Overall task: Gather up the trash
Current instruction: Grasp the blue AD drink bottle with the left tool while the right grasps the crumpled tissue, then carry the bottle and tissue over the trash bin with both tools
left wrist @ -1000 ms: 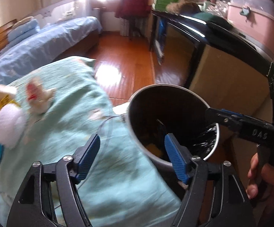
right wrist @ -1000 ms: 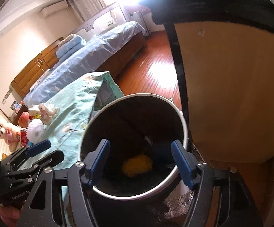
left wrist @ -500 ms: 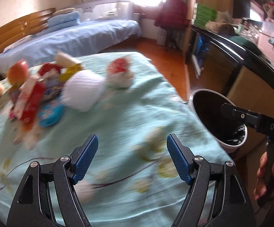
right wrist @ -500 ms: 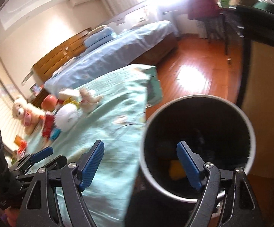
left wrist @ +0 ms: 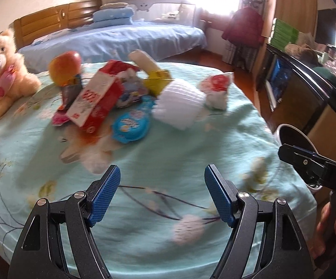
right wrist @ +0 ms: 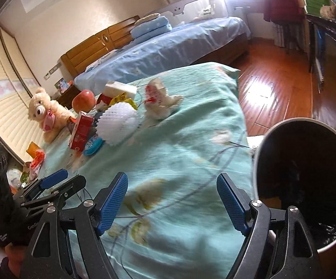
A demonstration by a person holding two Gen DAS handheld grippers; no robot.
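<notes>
Both grippers empty, fingers spread wide with nothing between them: left gripper (left wrist: pixel 162 194) at bottom centre of its view, right gripper (right wrist: pixel 172 201) at bottom centre of its own. Under both is bare teal floral bedspread (left wrist: pixel 144 181), so my read is we're in the reach-for-next-item step, not carrying. Trash bin (right wrist: pixel 305 186) sits just beside the bed edge, lower right of the right view; black liner inside, interior too dark to tell contents. In the left view only its rim shows at right, behind the other gripper. Trash pile is further up the bedspread, upper left of centre in the left view: blue round wrapper (left wrist: pixel 132 124) nearest, then red carton (left wrist: pixel 96 102), white foam fruit net (left wrist: pixel 179 103), crumpled red-white wrapper (left wrist: pixel 216 88) off to the right, yellow wrapper (left wrist: pixel 157 81) behind. Apple (left wrist: pixel 64 71) and teddy bear (left wrist: pixel 1 69) at far left, probably not trash. Next move calls for extending toward the pile, centring the fingers on one piece and closing; the foam net or blue wrapper look the easiest. Pile is motion-blurred, so edges are uncertain.
</notes>
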